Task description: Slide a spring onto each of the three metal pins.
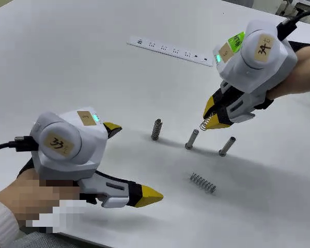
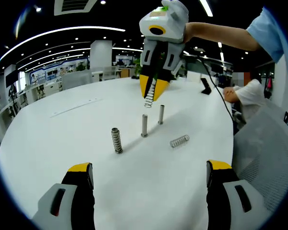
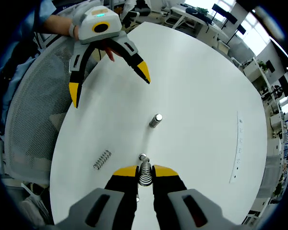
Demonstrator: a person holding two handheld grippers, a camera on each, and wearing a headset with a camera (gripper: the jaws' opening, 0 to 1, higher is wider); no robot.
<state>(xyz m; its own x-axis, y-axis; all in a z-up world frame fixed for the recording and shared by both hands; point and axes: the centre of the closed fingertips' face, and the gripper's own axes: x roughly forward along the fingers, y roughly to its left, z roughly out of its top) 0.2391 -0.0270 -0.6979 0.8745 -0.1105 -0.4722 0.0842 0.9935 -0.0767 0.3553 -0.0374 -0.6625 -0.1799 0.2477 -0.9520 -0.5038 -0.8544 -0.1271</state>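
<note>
Three metal pins stand on the white table. The left pin (image 1: 156, 129) wears a spring (image 2: 116, 140). The middle pin (image 1: 191, 139) and the right pin (image 1: 227, 146) are bare. My right gripper (image 1: 213, 117) hangs just above the middle pin, shut on a second spring (image 1: 205, 124) that dangles from its yellow tips. In the right gripper view that spring (image 3: 145, 173) sits directly over the pin's top (image 3: 143, 157). A third spring (image 1: 202, 183) lies loose on the table in front of the pins. My left gripper (image 1: 132, 161) rests open at the near left, holding nothing.
A white power strip (image 1: 170, 50) lies flat at the back of the table (image 1: 67, 62). The table's near edge runs just below the left hand. A mesh chair (image 3: 33, 110) and a seated person show beyond the table's rim.
</note>
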